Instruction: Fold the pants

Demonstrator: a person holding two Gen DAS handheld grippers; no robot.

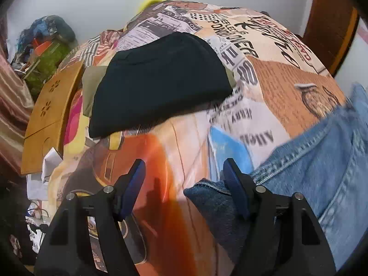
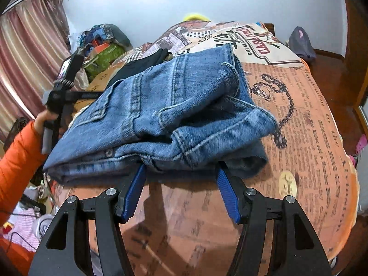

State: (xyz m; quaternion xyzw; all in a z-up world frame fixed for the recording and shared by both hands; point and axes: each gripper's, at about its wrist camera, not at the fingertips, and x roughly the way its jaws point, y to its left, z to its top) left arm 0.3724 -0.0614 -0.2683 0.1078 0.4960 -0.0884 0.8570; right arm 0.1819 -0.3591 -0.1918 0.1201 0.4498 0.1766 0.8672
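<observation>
Folded blue jeans (image 2: 165,115) lie in a thick bundle on the printed bedspread (image 2: 310,138). My right gripper (image 2: 181,172) is open, its blue fingers (image 2: 135,188) spread wide just under the bundle's near edge. In the left wrist view the jeans (image 1: 322,161) lie at the right, and my left gripper (image 1: 184,172) is open, its right finger (image 1: 234,184) against a dark denim fold (image 1: 214,202). The left gripper also shows in the right wrist view (image 2: 59,96) at the jeans' left side, held by a hand in an orange sleeve.
A folded black garment (image 1: 161,87) lies on an olive one (image 1: 92,85) further back on the bed. A wooden board (image 1: 50,115) and a pile of bags (image 1: 48,46) sit at the left. Curtains (image 2: 27,57) hang at the left; a wooden floor (image 2: 333,73) is at the right.
</observation>
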